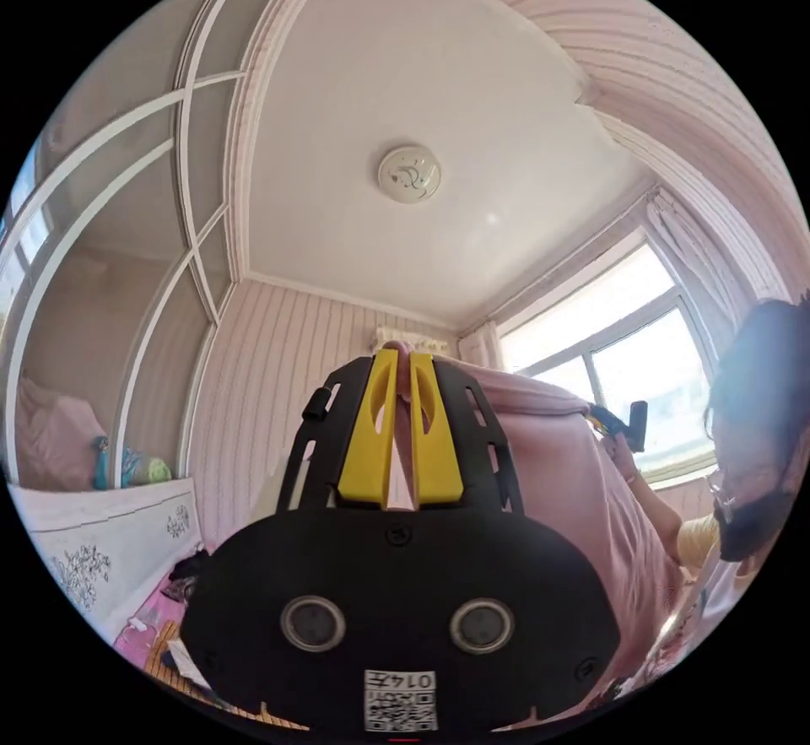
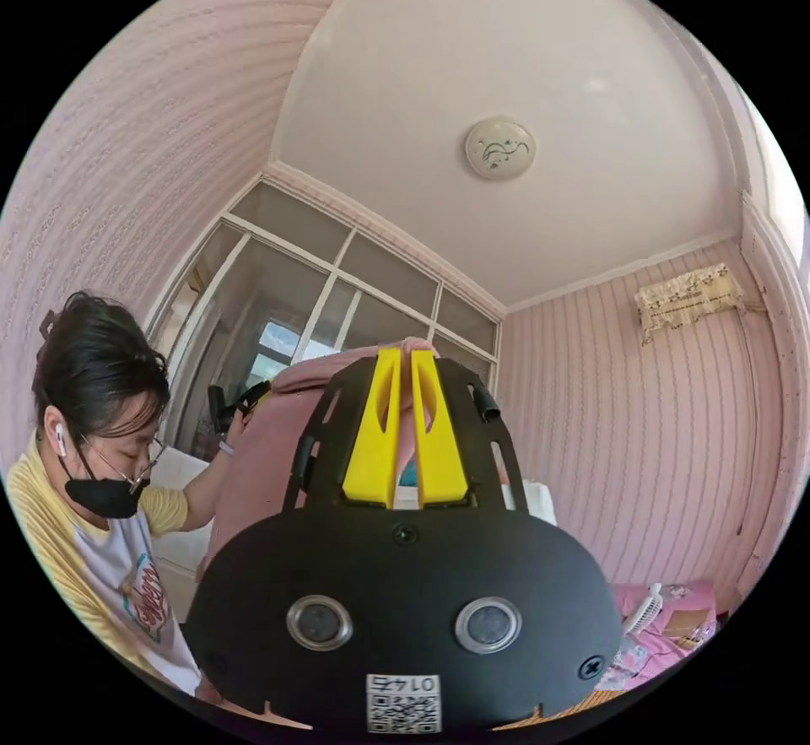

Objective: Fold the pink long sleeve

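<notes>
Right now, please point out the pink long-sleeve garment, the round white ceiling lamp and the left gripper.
pink long-sleeve garment [image 1: 557, 450]: left gripper view, hanging cloth.
round white ceiling lamp [image 2: 499, 148]: right gripper view, centre of its glass.
left gripper [image 1: 403, 386]: left gripper view, between its yellow fingertips.

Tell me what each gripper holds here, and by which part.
Both hold the pink long sleeve: the left gripper and the right gripper each pinch its raised top edge. Which part of the garment that edge is cannot be told.
</notes>
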Motion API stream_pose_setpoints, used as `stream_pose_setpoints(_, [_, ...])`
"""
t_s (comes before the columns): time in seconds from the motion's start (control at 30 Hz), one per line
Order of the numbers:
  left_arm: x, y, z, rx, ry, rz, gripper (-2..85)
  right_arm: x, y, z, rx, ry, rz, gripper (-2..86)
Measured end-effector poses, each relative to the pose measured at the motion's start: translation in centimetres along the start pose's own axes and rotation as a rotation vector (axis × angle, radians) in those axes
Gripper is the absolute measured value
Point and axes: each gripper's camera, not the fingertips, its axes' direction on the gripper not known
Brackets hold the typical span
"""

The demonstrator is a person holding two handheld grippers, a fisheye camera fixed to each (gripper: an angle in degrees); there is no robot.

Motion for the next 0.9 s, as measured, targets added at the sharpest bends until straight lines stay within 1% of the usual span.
stream_pose_setpoints(0.03, [-0.8,0.7,1.2,-0.054,-0.016,-0.014,-0.6,1.6,1.4,2.0,-0.097,0.047,0.043,0.0])
stream_pose_setpoints(0.07, [-2.4,2.6,3.8,-0.172,-0.051,-0.043,-0.6,3.5,3.6,4.2,-0.223,0.096,0.099,-0.1])
stream_pose_setpoints(0.1, [-4.1,5.2,6.6,-0.296,-0.106,-0.075,-0.6,4.6,5.0,5.3,-0.286,0.119,0.131,-0.1])
stream_pose_setpoints(0.13, [-4.9,6.8,8.0,-0.359,-0.130,-0.087,-0.6,6.8,8.2,7.6,-0.416,0.170,0.191,-0.1])
stream_pose_setpoints(0.17, [-6.4,10.1,10.8,-0.478,-0.178,-0.115,-0.6,9.0,11.9,9.7,-0.533,0.222,0.262,-0.1])
stream_pose_setpoints(0.2, [-7.7,13.3,13.3,-0.570,-0.215,-0.145,-0.6,10.1,13.8,10.6,-0.585,0.250,0.295,-0.2])
stream_pose_setpoints(0.27, [-8.7,16.8,16.3,-0.635,-0.235,-0.135,-0.5,13.8,20.2,13.3,-0.711,0.353,0.419,-0.2])
stream_pose_setpoints(0.33, [-9.1,17.4,18.8,-0.644,-0.273,-0.080,-0.5,15.9,22.3,14.2,-0.690,0.394,0.520,-0.2])
stream_pose_setpoints(0.4, [-9.3,14.9,20.8,-0.513,-0.269,-0.070,-0.5,17.3,21.4,14.8,-0.594,0.383,0.577,-0.2])
stream_pose_setpoints(0.43, [-9.4,14.1,21.0,-0.472,-0.257,-0.072,-0.5,17.8,19.7,15.1,-0.507,0.366,0.567,-0.1])
stream_pose_setpoints(0.47, [-9.3,12.8,21.6,-0.410,-0.238,-0.072,-0.4,17.9,17.7,15.4,-0.428,0.354,0.525,0.0])
stream_pose_setpoints(0.53, [-8.9,12.1,22.3,-0.340,-0.227,-0.033,-0.4,17.3,15.3,16.2,-0.359,0.339,0.428,0.1])
stream_pose_setpoints(0.63, [-8.9,14.5,23.1,-0.357,-0.224,0.027,-0.3,16.0,14.8,16.8,-0.334,0.336,0.300,0.4])
stream_pose_setpoints(0.7, [-10.4,19.5,23.6,-0.473,-0.189,0.007,-0.1,15.6,17.1,16.9,-0.378,0.335,0.275,0.5])
stream_pose_setpoints(0.73, [-10.9,21.1,23.6,-0.507,-0.179,-0.009,-0.1,15.4,19.6,16.7,-0.423,0.343,0.275,0.6])
stream_pose_setpoints(0.8, [-12.8,28.7,23.2,-0.674,-0.134,-0.107,0.0,15.2,24.5,15.9,-0.503,0.352,0.302,0.7])
stream_pose_setpoints(0.83, [-13.2,31.0,23.0,-0.722,-0.126,-0.133,0.0,15.1,28.6,15.3,-0.574,0.365,0.340,0.8])
stream_pose_setpoints(0.87, [-14.0,35.8,22.5,-0.828,-0.114,-0.188,0.0,15.0,33.0,14.7,-0.657,0.381,0.395,0.9])
stream_pose_setpoints(0.9, [-14.6,40.7,21.7,-0.938,-0.114,-0.239,0.1,15.0,35.4,14.3,-0.706,0.387,0.432,1.0])
